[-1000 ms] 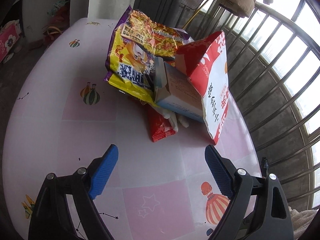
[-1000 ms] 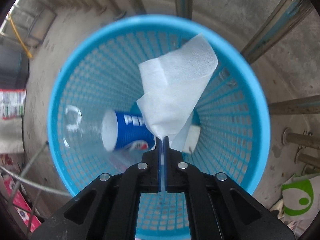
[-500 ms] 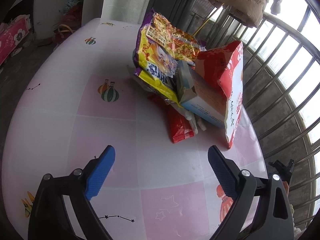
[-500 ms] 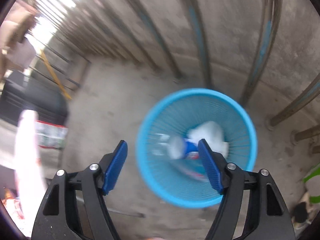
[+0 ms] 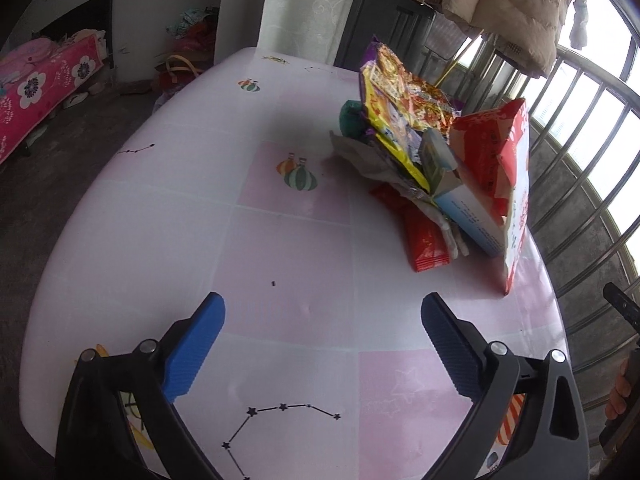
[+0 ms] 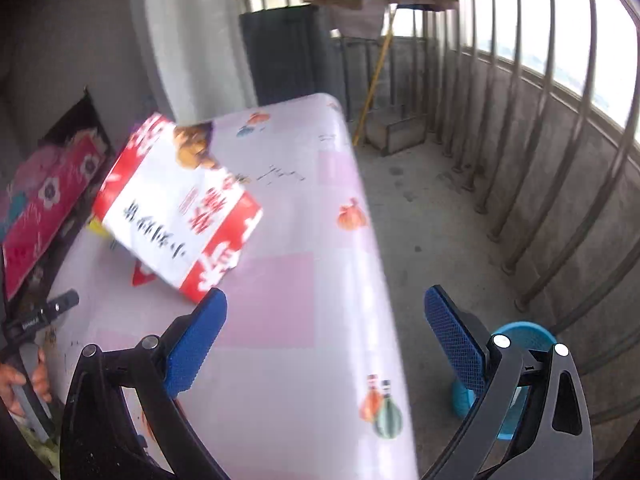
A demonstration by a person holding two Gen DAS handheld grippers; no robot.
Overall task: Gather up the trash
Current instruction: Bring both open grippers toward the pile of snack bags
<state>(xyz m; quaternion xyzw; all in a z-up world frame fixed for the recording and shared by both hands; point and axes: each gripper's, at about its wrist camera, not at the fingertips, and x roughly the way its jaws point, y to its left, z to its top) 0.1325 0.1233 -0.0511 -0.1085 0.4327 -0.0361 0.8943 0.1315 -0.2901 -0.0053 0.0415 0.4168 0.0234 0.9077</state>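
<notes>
Blue bin [image 6: 520,360] mostly hidden behind right tongs [image 6: 326,336].

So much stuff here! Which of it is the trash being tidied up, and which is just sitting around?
Part of the job:
- red and white bag
- yellow noodle packet
- blue and white box
- red wrapper
- crumpled paper
- blue basket on the floor

Just lying about:
- table
- beige jacket
- pink floral bedding
- railing

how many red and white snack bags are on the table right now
1. The red and white bag stands tilted at the window-side end of the trash pile on the table, leaning on the blue box. Others may be hidden underneath.
</notes>
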